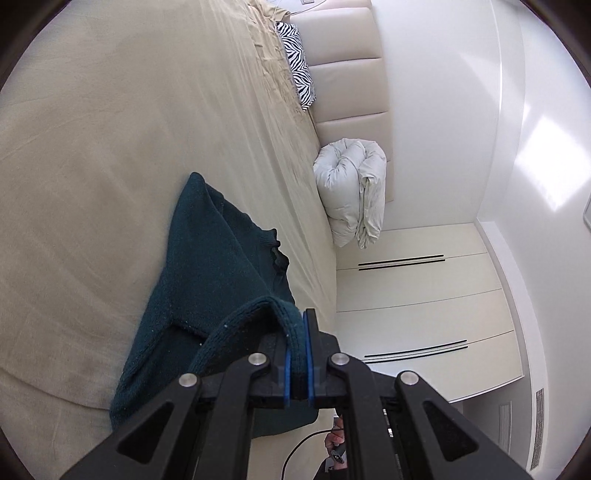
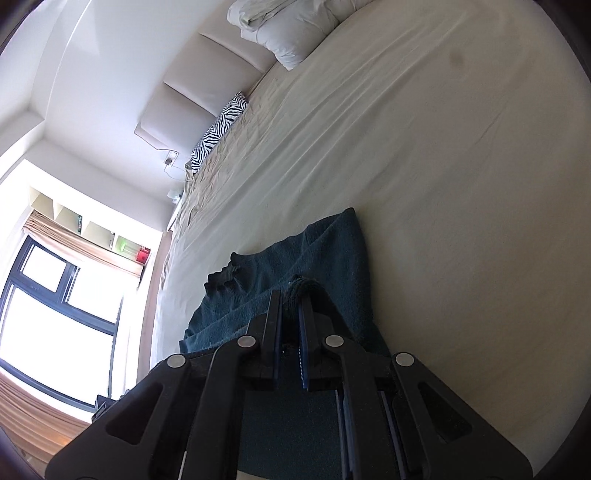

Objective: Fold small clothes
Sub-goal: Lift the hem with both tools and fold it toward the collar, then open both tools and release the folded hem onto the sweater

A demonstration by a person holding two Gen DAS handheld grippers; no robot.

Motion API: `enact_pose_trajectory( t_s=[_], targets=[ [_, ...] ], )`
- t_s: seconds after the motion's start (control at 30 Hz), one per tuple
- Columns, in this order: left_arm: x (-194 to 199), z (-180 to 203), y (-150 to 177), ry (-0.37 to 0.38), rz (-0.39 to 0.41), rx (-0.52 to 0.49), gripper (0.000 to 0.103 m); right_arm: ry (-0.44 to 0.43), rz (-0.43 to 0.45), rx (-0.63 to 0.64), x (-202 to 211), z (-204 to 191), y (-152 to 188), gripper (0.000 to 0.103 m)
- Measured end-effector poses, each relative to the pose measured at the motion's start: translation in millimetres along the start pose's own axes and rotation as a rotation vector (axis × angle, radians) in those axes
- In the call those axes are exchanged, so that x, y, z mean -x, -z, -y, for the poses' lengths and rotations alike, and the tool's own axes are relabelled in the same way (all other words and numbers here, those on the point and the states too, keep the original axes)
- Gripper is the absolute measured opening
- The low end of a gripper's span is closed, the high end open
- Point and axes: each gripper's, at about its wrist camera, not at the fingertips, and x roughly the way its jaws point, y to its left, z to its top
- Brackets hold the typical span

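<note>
A dark teal knitted sweater (image 1: 218, 266) lies spread on the beige bedsheet (image 1: 110, 155), stretching away ahead and to the left of the left gripper (image 1: 299, 354). That gripper's blue-padded jaws stand narrow, pressed together on a thick ribbed edge of the sweater, which arches up off the bed from the left and runs into the grip. Ahead of the left gripper and further along the bed, a rolled pale grey duvet (image 1: 351, 188) leans against the padded cream headboard (image 1: 347, 88), and beyond it a zebra-print cushion (image 1: 297, 66) is wedged between sheet and headboard. To the right of the gripper stand cream cabinet fronts (image 1: 424, 302) with dark slot handles. Below the jaws, between the gripper's arms, part of a person's hand (image 1: 334, 439) shows beside a black cable. In the right wrist view, a window (image 2: 59, 295) with a dark frame sits far left of the right gripper (image 2: 290, 332), under a rolled blind. The sweater (image 2: 325, 258) lies just ahead of this gripper and passes under it, a bunched fold of its knit rising between the jaws, which are nearly together and clamped on it. To the gripper's right the sheet (image 2: 461, 184) is bare and lightly creased; the zebra cushion (image 2: 221, 125) and duvet (image 2: 288, 29) lie far ahead.
</note>
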Motion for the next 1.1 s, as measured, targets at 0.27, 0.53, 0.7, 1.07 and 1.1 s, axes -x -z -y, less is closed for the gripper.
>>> enact_pose_trajectory(
  t_s=[0.27,0.53,0.7,1.07,1.1],
  targets=[
    [-40,-20,-49,-0.062,0.008,0.034,0.006,0.069,-0.005,-0.022,-58,5,-28,0.007],
    [-69,-35,-71,-0.108,-0.002,0.036,0.006,0.111,-0.014,-0.046,-99,17,-46,0.007],
    [-73,-47,-76,-0.135,0.014,0.043,0.015,0.141,-0.04,-0.062,-122,20,-49,0.008],
    [-46,-37,-61,-0.151,0.067,-0.028,0.067,0.175,0.036,-0.052,-104,22,-41,0.044],
    [-44,-37,-56,-0.157,0.069,-0.031,0.067,0.191,0.053,-0.054,-98,23,-39,0.052]
  ],
)
